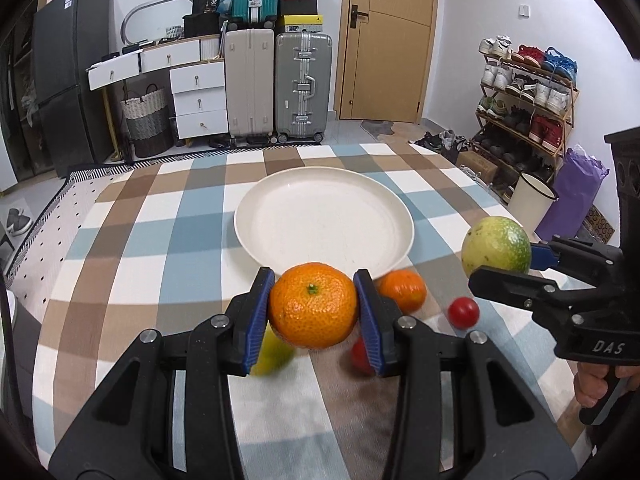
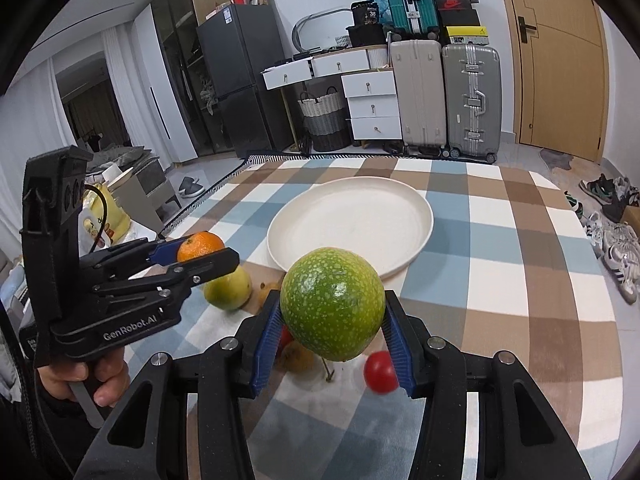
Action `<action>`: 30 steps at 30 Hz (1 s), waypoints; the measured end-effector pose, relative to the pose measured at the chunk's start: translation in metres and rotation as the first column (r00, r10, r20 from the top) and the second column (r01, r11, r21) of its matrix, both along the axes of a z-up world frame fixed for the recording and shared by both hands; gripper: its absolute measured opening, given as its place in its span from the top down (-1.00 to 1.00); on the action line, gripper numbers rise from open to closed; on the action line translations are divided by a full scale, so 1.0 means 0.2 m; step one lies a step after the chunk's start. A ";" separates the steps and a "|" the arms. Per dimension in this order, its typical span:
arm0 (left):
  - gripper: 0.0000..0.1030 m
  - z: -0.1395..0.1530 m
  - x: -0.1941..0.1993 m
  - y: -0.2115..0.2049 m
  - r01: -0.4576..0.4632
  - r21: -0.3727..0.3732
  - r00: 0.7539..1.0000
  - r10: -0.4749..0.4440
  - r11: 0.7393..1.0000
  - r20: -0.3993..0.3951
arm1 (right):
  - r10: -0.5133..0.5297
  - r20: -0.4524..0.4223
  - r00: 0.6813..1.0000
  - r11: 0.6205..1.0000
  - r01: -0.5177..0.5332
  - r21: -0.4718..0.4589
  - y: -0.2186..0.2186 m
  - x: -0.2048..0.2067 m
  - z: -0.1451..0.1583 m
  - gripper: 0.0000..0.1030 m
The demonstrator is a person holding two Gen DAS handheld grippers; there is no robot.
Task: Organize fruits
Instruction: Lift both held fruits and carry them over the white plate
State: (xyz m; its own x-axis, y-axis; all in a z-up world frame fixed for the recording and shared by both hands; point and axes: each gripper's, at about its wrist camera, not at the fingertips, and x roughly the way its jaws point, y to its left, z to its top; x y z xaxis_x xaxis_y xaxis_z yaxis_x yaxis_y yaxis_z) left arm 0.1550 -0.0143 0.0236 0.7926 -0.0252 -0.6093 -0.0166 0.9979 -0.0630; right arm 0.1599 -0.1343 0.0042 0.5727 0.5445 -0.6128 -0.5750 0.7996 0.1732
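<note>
Fruit held above a checked counter (image 1: 160, 240) in a cluttered room.

Suitcases (image 1: 304, 84), white drawers (image 1: 196, 100), a dark fridge (image 1: 72, 92), a wooden door (image 1: 388, 40) and a shoe rack (image 1: 528, 96) line the walls. An empty white plate (image 1: 324, 220) sits mid-counter. The left tongs (image 1: 314, 312) clamp an orange (image 1: 313, 306); the right tongs (image 2: 332, 320) clamp a green fruit (image 2: 332, 304). A second orange (image 1: 404, 290), a pear (image 2: 228, 290) and tomatoes (image 1: 463, 312) lie near the plate.

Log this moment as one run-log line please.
left gripper: holding orange | right gripper: holding green fruit | plate: empty
</note>
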 end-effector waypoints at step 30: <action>0.26 -0.16 0.43 0.06 -0.037 -0.035 0.997 0.035 0.999 -0.070 | -0.045 -0.075 0.996 0.999 0.047 0.024 0.17 0.44 -0.15 0.05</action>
State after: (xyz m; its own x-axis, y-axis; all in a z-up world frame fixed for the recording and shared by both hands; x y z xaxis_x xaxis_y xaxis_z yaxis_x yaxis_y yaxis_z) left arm 0.2407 -0.0025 -0.0082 0.7496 -0.0207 -0.6616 -0.0581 0.9936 -0.0969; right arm 0.2473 -0.0994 -0.0257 0.5508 0.5347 -0.6408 -0.5222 0.8198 0.2352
